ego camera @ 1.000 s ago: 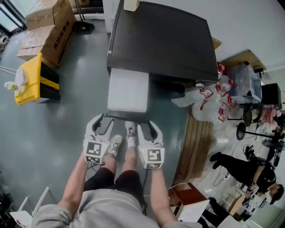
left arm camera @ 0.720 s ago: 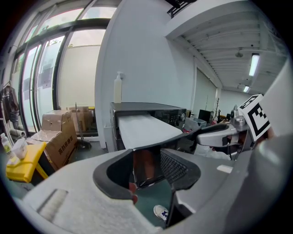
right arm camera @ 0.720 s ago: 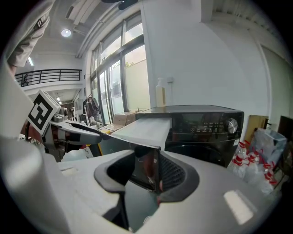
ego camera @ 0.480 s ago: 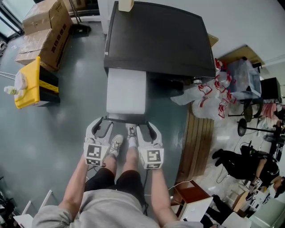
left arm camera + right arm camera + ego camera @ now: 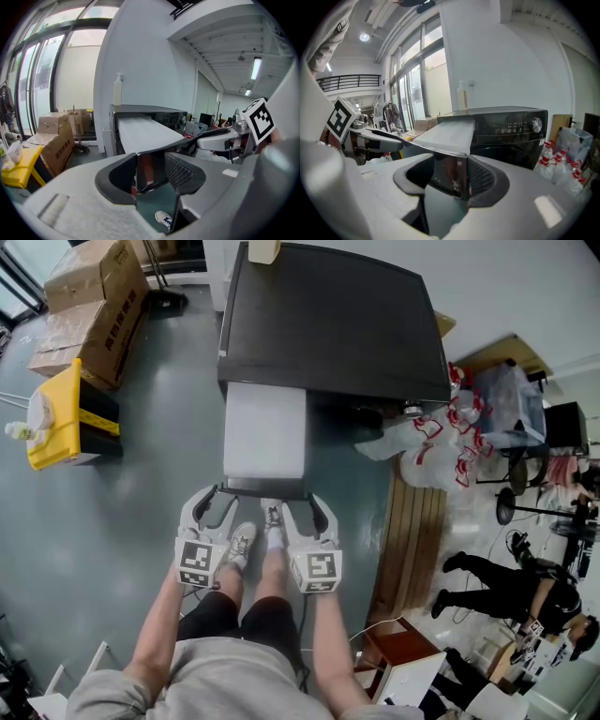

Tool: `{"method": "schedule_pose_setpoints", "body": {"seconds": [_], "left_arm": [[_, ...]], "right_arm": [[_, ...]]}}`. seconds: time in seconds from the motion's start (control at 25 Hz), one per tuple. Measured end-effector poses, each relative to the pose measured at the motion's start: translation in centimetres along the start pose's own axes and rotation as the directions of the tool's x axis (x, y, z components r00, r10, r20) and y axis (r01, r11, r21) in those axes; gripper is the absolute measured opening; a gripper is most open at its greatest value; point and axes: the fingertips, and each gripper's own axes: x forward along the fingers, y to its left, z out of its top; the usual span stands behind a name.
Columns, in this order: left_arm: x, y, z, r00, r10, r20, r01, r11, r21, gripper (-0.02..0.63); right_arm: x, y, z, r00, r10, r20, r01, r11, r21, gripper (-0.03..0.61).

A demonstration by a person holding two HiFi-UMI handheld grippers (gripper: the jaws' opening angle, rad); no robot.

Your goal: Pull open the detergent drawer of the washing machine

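Observation:
A black washing machine [image 5: 333, 320] stands ahead with its wide pale drawer [image 5: 265, 432] pulled far out toward me. The drawer's dark front panel [image 5: 265, 487] lies just before both grippers. My left gripper [image 5: 214, 499] sits at the panel's left corner; in the left gripper view the dark panel [image 5: 151, 171] fills the gap and both pads press on it. My right gripper [image 5: 307, 502] is at the right corner, and its jaws are opening. The panel [image 5: 450, 176] still stands between them, with a gap on the left side.
My shoes [image 5: 253, 535] stand on the grey floor under the drawer. Cardboard boxes [image 5: 89, 301] and a yellow container [image 5: 61, 413] sit at left. Plastic bags [image 5: 441, 442] and wooden boards [image 5: 412, 540] lie right of the machine. A bottle [image 5: 265, 249] stands on its top. Another person [image 5: 497, 592] is at far right.
Both grippers have stayed at the drawer's front corners and the drawer has kept its length. The head view has shifted slightly. The person at far right has stepped along.

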Motion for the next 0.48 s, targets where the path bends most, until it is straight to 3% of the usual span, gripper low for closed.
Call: {"method": "schedule_pose_setpoints", "body": {"seconds": [0.48], "left_arm": [[-0.5,0.5,3.1,0.999,-0.013,0.046,0.013,1.0,-0.012,0.241]], "right_arm": [[-0.7,-0.3,1.8,1.0,-0.015,0.005,0.015,1.0,-0.019,0.233]]}}
